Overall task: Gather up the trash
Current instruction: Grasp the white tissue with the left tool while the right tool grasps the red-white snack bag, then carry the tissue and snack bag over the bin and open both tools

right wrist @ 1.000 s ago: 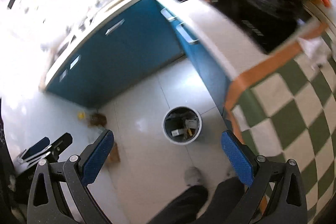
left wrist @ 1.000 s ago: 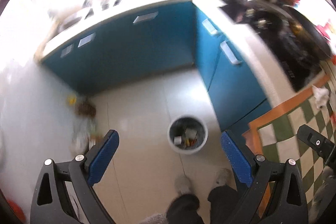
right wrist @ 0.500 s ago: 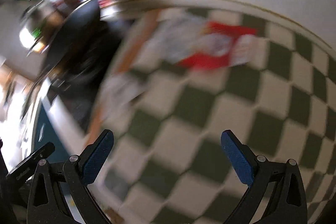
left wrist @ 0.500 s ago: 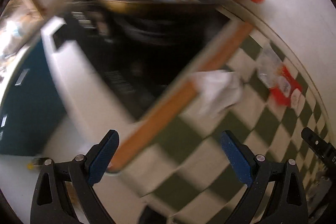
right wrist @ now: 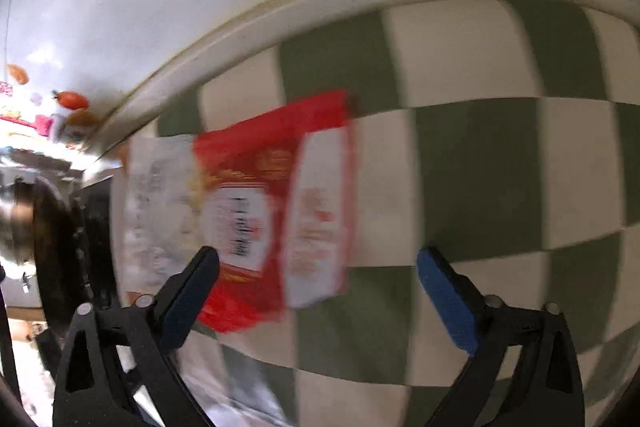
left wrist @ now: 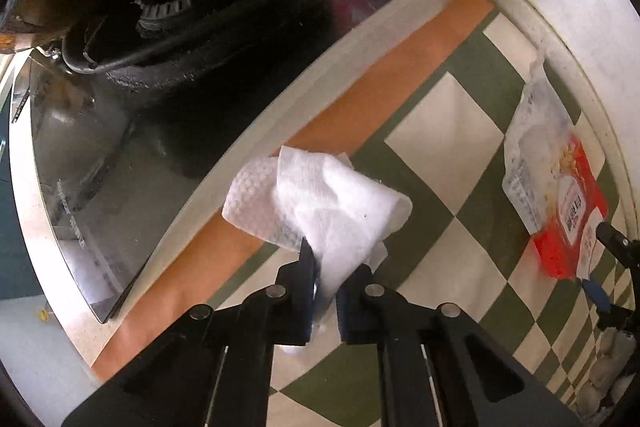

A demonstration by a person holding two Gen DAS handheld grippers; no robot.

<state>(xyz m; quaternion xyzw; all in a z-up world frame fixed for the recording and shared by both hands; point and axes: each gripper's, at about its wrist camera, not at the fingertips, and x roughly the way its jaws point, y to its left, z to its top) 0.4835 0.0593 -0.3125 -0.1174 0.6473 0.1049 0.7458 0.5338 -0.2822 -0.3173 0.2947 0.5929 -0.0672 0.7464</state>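
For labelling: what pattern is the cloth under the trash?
Green-and-white checks with an orange border; clearest in the left wrist view.

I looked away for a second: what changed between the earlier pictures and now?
Both grippers swung up from the floor bin to the checkered mat. The left gripper closed on the white paper towel. The right gripper stayed open, now hovering at the red wrapper.

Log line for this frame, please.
left tool: shut on tissue | right tool: open, at red packet | surface: checkered cloth
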